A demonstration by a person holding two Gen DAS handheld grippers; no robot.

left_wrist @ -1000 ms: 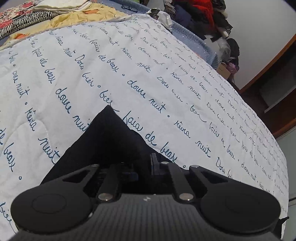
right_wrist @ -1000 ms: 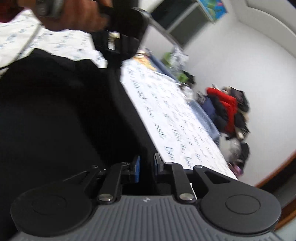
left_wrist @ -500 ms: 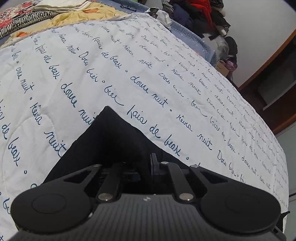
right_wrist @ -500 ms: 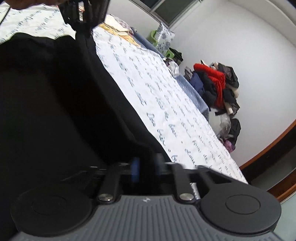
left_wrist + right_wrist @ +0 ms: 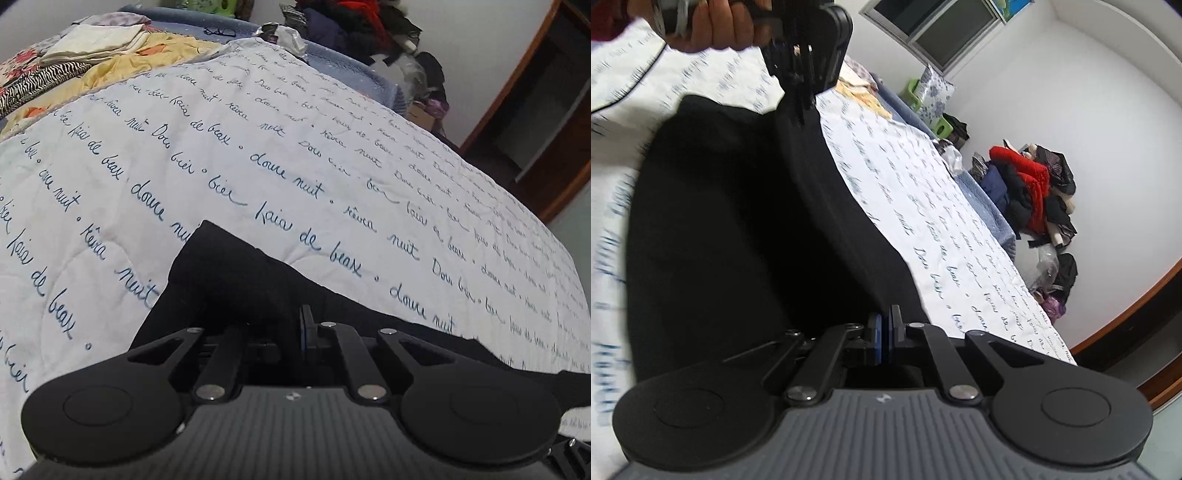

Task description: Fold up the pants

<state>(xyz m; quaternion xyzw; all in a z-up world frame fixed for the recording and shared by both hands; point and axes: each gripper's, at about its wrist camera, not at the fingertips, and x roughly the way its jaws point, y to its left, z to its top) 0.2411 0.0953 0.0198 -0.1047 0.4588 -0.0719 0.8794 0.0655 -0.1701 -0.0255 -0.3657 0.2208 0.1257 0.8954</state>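
Black pants [image 5: 731,229]: spread on the quilt [image 5: 258,155], one edge pinched in the left gripper [image 5: 801,107], the near edge against the right gripper [image 5: 885,332], whose jaws have just closed tight, blue pads together. Quilt white with blue script. Beyond the quilt, a clothes heap [image 5: 1030,192] against the white wall. Fabric matte, softly creased.
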